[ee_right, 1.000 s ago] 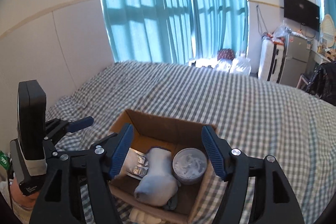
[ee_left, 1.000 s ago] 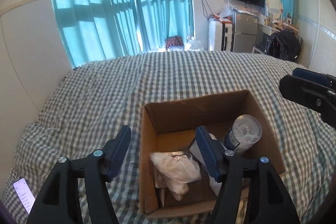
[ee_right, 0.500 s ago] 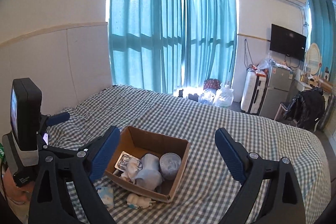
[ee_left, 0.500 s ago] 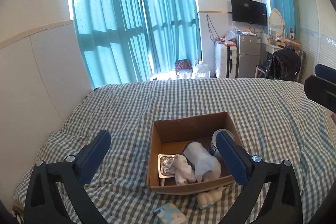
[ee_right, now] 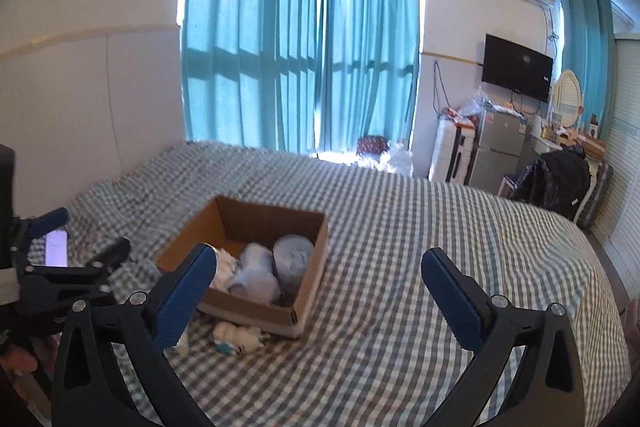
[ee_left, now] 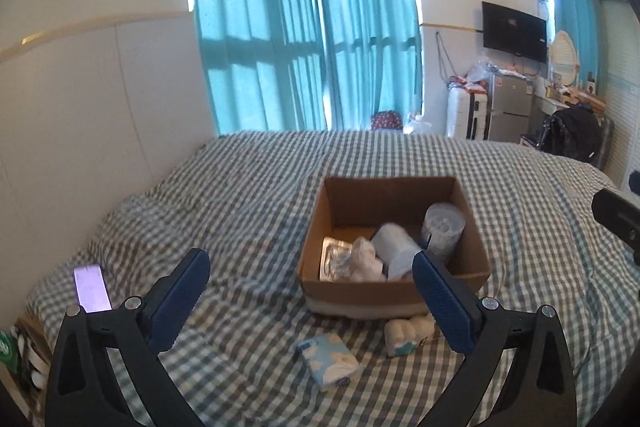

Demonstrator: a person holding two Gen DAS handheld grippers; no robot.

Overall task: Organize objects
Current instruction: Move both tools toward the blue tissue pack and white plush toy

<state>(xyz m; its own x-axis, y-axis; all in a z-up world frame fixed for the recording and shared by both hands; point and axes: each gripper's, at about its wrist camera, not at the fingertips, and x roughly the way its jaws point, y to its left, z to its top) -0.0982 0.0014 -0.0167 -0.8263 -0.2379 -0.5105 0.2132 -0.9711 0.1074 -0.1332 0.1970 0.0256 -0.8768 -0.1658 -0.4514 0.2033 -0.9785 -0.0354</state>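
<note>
A brown cardboard box (ee_left: 472, 259) (ee_right: 312, 291) sits on the checked bed and holds a white canister (ee_left: 442, 227), a pale bottle (ee_left: 394, 247), a foil pack (ee_left: 334, 257) and crumpled white cloth (ee_left: 364, 261). A blue-white tissue pack (ee_left: 330, 361) and a small white-blue packet (ee_left: 408, 335) (ee_right: 238, 341) lie on the bed in front of the box. My left gripper (ee_left: 310, 297) is open and empty, back from the box. My right gripper (ee_right: 318, 287) is open and empty, to the box's right; the left gripper also shows at the left edge of the right wrist view (ee_right: 80, 267).
A lit phone (ee_left: 92, 289) lies on the bed at the left edge. Teal curtains (ee_left: 312, 39) hang behind the bed. A fridge (ee_left: 508, 107), a suitcase (ee_left: 466, 113), a wall TV (ee_left: 514, 31) and a dark bag on a chair (ee_left: 576, 133) stand at the right.
Both grippers have pulled back and up from the box, which now looks smaller and farther. Their jaws have opened wider. The two packs in front of the box came into view.
</note>
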